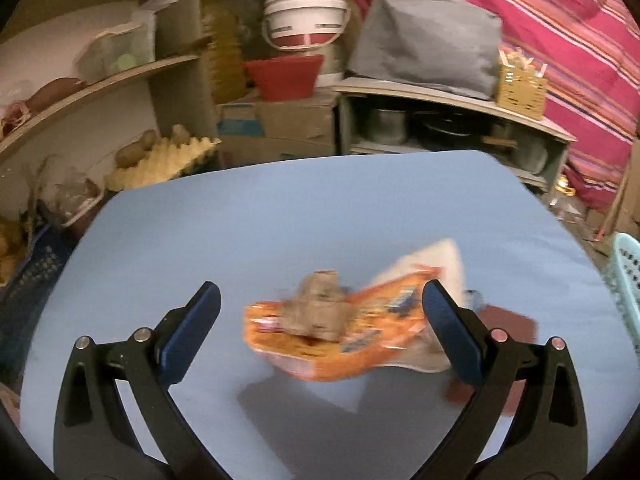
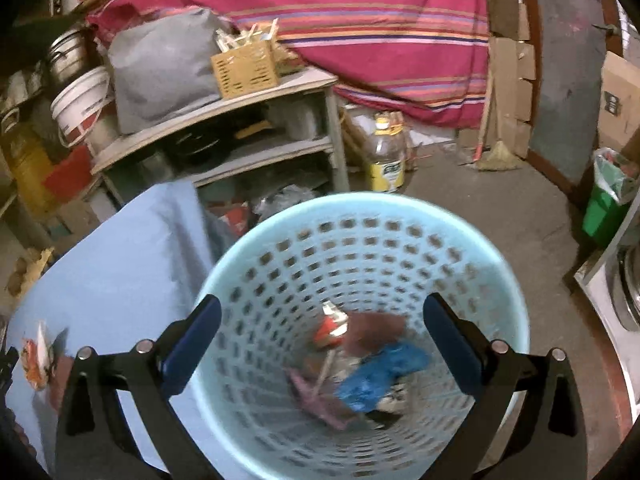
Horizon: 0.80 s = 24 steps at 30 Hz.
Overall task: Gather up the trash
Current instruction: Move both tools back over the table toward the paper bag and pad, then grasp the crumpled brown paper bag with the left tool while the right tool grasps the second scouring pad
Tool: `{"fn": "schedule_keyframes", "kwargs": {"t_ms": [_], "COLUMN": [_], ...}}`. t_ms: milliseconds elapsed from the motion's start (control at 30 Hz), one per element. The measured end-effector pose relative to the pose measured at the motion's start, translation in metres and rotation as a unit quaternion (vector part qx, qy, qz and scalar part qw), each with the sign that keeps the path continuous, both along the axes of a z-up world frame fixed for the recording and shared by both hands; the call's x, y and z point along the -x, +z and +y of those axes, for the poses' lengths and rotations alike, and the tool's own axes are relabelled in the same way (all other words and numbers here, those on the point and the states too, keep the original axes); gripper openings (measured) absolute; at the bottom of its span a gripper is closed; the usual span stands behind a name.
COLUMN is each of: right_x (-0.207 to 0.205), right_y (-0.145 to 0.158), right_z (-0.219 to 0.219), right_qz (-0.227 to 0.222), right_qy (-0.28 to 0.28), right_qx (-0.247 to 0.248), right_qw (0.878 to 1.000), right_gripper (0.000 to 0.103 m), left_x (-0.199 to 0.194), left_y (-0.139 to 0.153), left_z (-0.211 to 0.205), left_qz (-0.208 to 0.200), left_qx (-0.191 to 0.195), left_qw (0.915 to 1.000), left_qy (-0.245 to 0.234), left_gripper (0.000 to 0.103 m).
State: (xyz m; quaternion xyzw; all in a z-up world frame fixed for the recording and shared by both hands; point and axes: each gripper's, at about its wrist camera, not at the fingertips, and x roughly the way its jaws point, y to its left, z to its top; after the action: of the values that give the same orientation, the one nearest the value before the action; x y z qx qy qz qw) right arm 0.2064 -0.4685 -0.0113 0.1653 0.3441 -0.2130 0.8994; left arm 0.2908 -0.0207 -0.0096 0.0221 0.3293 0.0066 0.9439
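Blue-padded fingers (image 1: 204, 312) on the left gripper (image 1: 320, 320) are spread wide, gripping nothing, over a crumpled orange wrapper (image 1: 320, 348) lying flat on the blue table (image 1: 280, 220), long axis slanting up to the right. Right gripper (image 2: 322, 324) also gapes wide and empty over the round, perforated light-blue plastic basket (image 2: 400, 208), with trash in the bottom.

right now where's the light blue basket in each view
Left wrist: light blue basket, only a sliver of it at the right edge, past the blue table.
Right wrist: basket rim fills the centre and bottom, trash inside.
Shared landmark: yellow slotted box on the shelf.
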Motion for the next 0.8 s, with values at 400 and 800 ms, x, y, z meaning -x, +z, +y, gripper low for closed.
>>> {"fn": "schedule_keyframes", "kwargs": {"t_ms": [400, 800], "right_x": [-0.021, -0.026], "right_y": [0.008, 0.012], "right_z": [0.068, 0.125], "right_qz": [0.015, 0.018], "right_qy": [0.043, 0.109], "right_qx": [0.045, 0.067], "right_qw": [0.998, 0.992], "right_gripper": [0.099, 0.099], "left_x": [-0.026, -0.017], "left_y": [-0.033, -0.023], "left_z": [0.016, 0.037], "left_qz": [0.059, 0.044], "left_qx": [0.037, 0.077], "left_qw": [0.9972, 0.9959], "left_qy": [-0.029, -0.018], "left_gripper": [0.065, 0.042]}}
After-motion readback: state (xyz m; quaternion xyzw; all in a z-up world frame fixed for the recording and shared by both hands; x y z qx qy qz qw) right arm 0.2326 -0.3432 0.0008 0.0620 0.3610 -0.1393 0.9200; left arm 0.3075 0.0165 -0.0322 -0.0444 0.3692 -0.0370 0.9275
